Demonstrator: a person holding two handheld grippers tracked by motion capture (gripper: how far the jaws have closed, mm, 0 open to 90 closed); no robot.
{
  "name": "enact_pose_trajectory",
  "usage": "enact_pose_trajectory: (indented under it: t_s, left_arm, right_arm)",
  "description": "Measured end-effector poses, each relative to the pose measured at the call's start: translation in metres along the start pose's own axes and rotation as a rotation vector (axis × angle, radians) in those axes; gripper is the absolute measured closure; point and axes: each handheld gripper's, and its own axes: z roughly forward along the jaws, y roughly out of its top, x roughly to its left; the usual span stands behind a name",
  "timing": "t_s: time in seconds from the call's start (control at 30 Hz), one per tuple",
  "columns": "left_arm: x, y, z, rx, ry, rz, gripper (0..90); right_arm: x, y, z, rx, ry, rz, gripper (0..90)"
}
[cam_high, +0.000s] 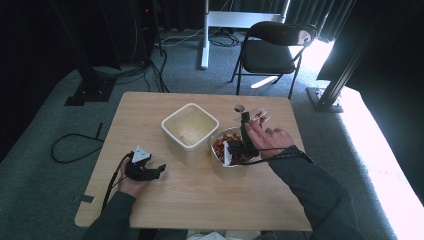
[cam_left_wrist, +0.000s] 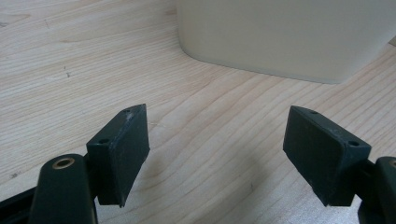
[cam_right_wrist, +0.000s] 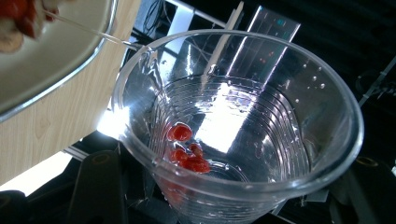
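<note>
Two hand-held grippers are working over the light wooden tabletop (cam_high: 200, 195). Nearest the person, the left hand-held gripper (cam_high: 159, 170) is resting low on the wood at the near left, its jaws standing wide apart with nothing between them; just ahead of it is sitting the cream square plastic container (cam_high: 190, 131). Further right, the right hand-held gripper (cam_high: 244, 120) is closing tightly on the clear ribbed plastic cup (cam_right_wrist: 238, 126), tilted on its side above the far edge of the round metal bowl (cam_high: 229, 170) of reddish-brown food. Several small red pieces (cam_right_wrist: 187, 151) are lying inside the cup near its bottom. Beyond the tabletop, a black folding chair (cam_high: 274, 47) is standing on the grey carpet.
</note>
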Motion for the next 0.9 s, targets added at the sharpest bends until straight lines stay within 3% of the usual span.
enact_pose_trajectory:
  t_s: [0.2,0.33,0.47,0.6,0.7,0.9]
  left_arm:
    - [0.0,0.0,0.0,0.0,-0.002,0.001,23.2]
    - [-0.001,0.0,0.001,0.003,-0.001,0.002,23.2]
    - [0.0,0.0,0.0,0.002,-0.002,0.001,23.2]
    - [-0.001,0.0,0.001,0.003,-0.002,0.003,23.2]
    - [-0.001,0.0,0.0,0.003,-0.003,0.005,23.2]
    - [-0.001,0.0,0.001,0.003,-0.004,0.004,23.1]
  right_arm:
    - [0.001,-0.006,0.006,0.026,0.011,0.013,36.3]
    - [-0.001,-0.003,0.001,-0.014,0.014,0.055,36.3]
    - [-0.001,-0.006,0.004,0.009,0.019,0.077,36.0]
    - [0.005,0.0,-0.002,-0.03,0.024,0.054,35.9]
    - [0.003,-0.003,0.0,-0.015,0.029,0.092,35.6]
    - [0.007,-0.001,-0.004,-0.031,0.032,0.067,35.6]
